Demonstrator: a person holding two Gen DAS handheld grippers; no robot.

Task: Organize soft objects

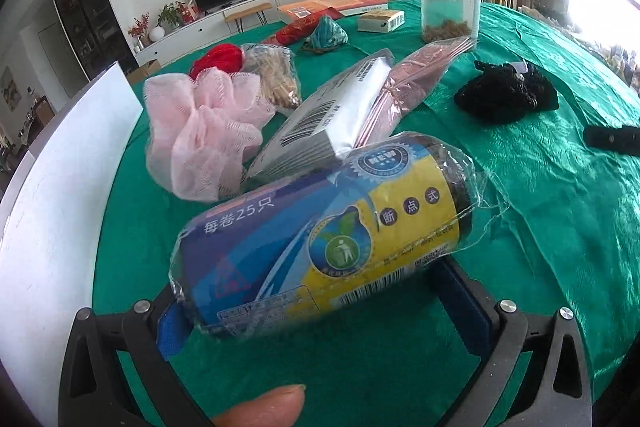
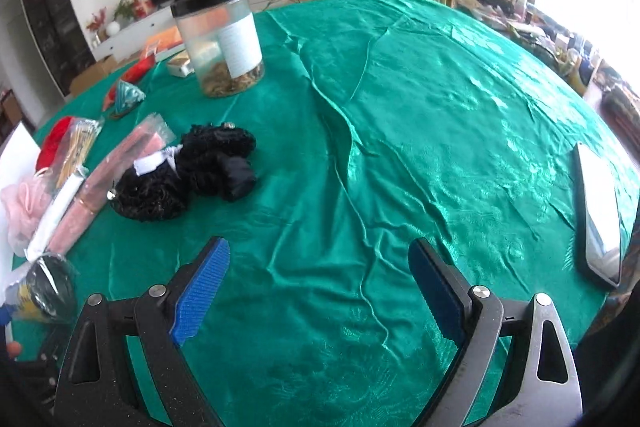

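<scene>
Left claw (image 1: 320, 291) grasping bag roll (image 1: 320, 227), long axis crosswise between its fingers, low centre of frame. Right claw (image 2: 320, 287) released, black bundle (image 2: 188, 171) upper left, nearer it.

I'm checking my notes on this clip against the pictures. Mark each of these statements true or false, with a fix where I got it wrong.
1. The left tongs hold the bag roll. True.
2. The right tongs grip the black mesh. False: they are open and hold nothing; the mesh lies apart on the cloth.
3. The jar stands upright with its lid on. True.
4. The tablecloth is red. False: it is green.
5. The pink pouf lies beside a flat packet. True.
</scene>
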